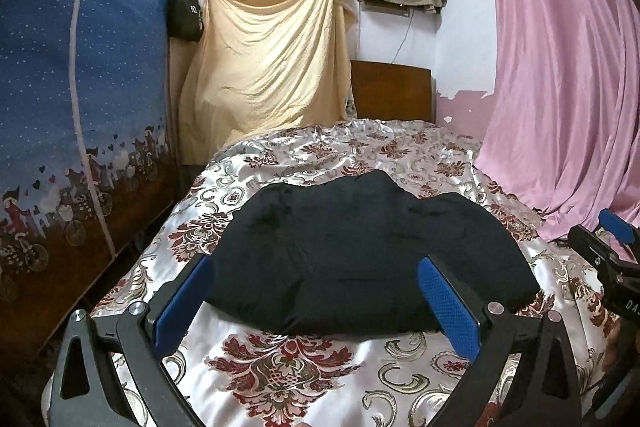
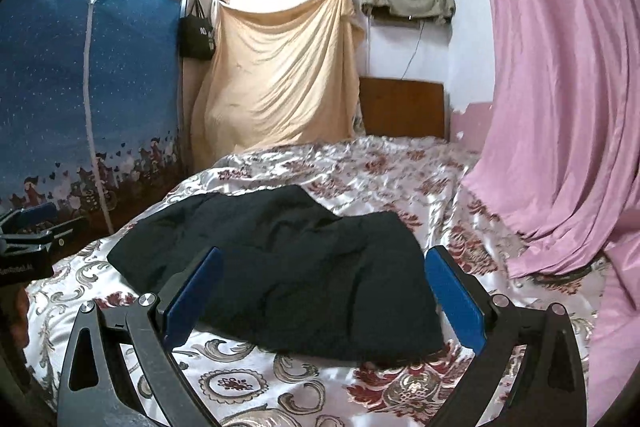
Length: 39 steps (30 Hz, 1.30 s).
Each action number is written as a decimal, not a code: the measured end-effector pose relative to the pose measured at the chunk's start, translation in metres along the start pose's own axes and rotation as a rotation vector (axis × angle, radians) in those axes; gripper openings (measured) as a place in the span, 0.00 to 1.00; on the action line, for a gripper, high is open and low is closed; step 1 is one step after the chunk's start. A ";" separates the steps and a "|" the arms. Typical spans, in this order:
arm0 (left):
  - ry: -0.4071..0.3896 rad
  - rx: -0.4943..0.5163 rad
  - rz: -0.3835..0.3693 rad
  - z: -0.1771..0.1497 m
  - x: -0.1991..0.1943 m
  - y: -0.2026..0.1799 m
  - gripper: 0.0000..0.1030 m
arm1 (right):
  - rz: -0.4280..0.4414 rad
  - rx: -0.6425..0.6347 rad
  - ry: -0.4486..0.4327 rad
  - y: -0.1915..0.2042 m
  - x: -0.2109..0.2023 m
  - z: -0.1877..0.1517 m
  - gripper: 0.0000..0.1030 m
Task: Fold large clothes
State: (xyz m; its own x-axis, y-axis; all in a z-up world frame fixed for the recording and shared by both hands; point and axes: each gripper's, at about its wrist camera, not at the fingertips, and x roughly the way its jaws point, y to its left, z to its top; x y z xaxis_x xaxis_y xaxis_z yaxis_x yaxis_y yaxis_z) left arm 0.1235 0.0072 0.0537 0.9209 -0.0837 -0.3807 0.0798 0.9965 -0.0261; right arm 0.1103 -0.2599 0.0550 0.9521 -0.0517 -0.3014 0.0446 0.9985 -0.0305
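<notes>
A black garment (image 1: 360,251) lies folded into a thick bundle on the floral satin bedspread (image 1: 280,367). In the left wrist view my left gripper (image 1: 316,267) is open, its blue pads (image 1: 448,307) spread wide just above the bundle's near edge, holding nothing. The right wrist view shows the same black garment (image 2: 288,275) from the right side. My right gripper (image 2: 324,259) is open too, hovering over the garment's near right corner with nothing held. The right gripper's body (image 1: 604,251) shows at the right edge of the left view, and the left gripper's body (image 2: 28,227) at the left edge of the right view.
A blue fabric wardrobe (image 1: 80,87) stands along the bed's left side. A pink curtain (image 1: 560,67) hangs on the right and drapes onto the bed. A yellow sheet (image 1: 272,55) and a wooden headboard (image 1: 392,91) are at the far end.
</notes>
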 end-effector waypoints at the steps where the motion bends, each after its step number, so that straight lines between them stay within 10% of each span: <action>1: -0.005 -0.002 0.004 -0.002 -0.002 0.001 1.00 | -0.002 -0.003 -0.010 0.001 -0.004 -0.002 0.97; 16: -0.067 0.043 0.081 -0.043 -0.029 0.009 1.00 | 0.037 0.018 -0.105 0.024 -0.040 -0.041 0.97; 39: -0.018 0.060 0.053 -0.068 -0.015 0.000 1.00 | 0.062 0.071 -0.015 0.017 -0.014 -0.075 0.97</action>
State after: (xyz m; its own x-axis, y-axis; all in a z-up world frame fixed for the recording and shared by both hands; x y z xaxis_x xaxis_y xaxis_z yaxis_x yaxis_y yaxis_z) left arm 0.0841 0.0091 -0.0034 0.9311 -0.0318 -0.3634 0.0534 0.9973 0.0495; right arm 0.0752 -0.2431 -0.0127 0.9580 0.0096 -0.2865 0.0067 0.9984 0.0558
